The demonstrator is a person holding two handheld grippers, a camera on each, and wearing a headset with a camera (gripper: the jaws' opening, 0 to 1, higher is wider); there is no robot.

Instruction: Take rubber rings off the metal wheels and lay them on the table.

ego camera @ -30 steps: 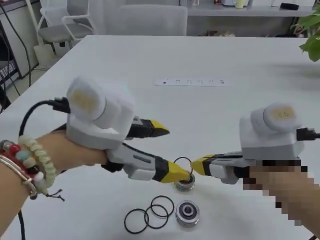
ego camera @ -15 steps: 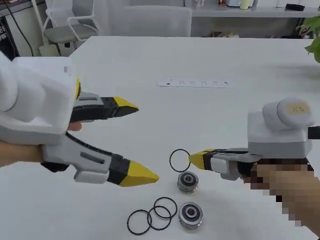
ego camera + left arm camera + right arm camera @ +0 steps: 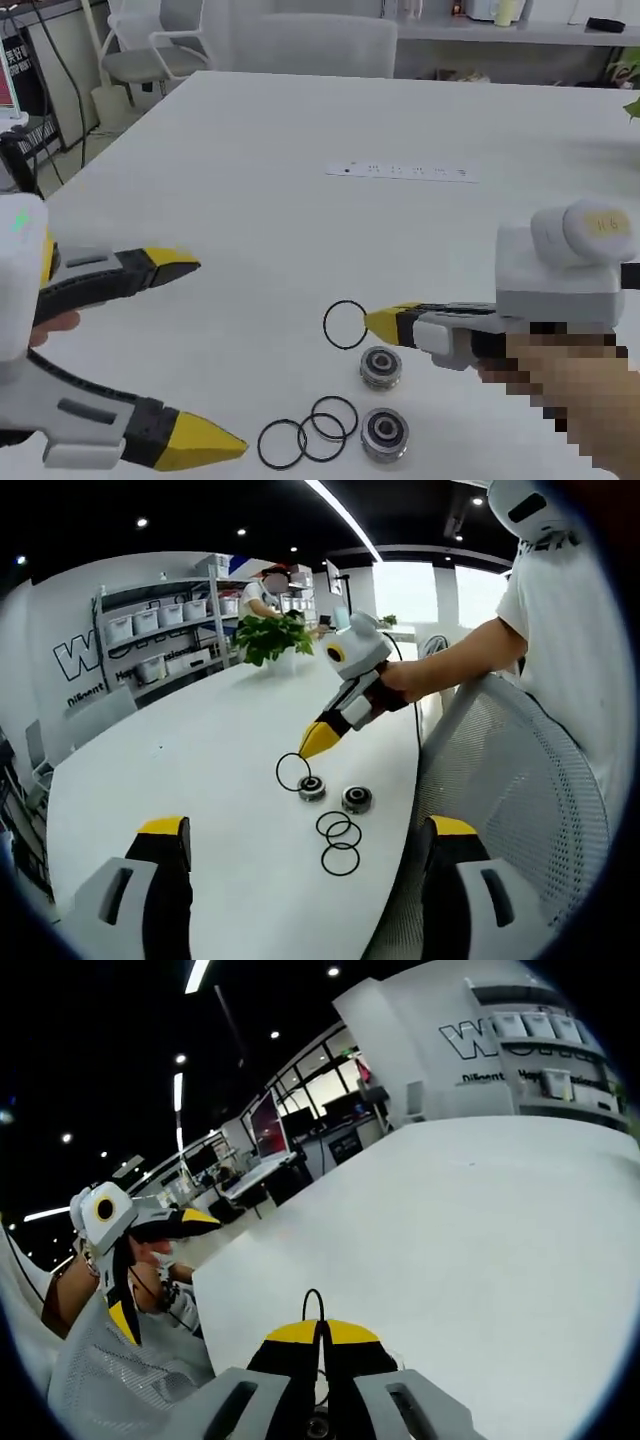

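Pinching a thin black rubber ring [image 3: 345,325] between closed yellow-tipped fingers [image 3: 388,322] just above a silver metal wheel [image 3: 380,366], the right gripper [image 3: 372,322] faces the left gripper [image 3: 215,355], whose fingers gape wide, while three more black rings [image 3: 305,432] lie on the white tabletop [image 3: 300,200] beside a second wheel [image 3: 384,434].

The table [image 3: 300,150] is showing plain white. On it, three loose rings [image 3: 300,437] are showing black, like the ring [image 3: 325,325] in the right gripper [image 3: 372,322]. The wheels [image 3: 380,365] are gleaming silver with dark centres. The right gripper and left gripper [image 3: 218,355] are wearing yellow tips on white and grey.
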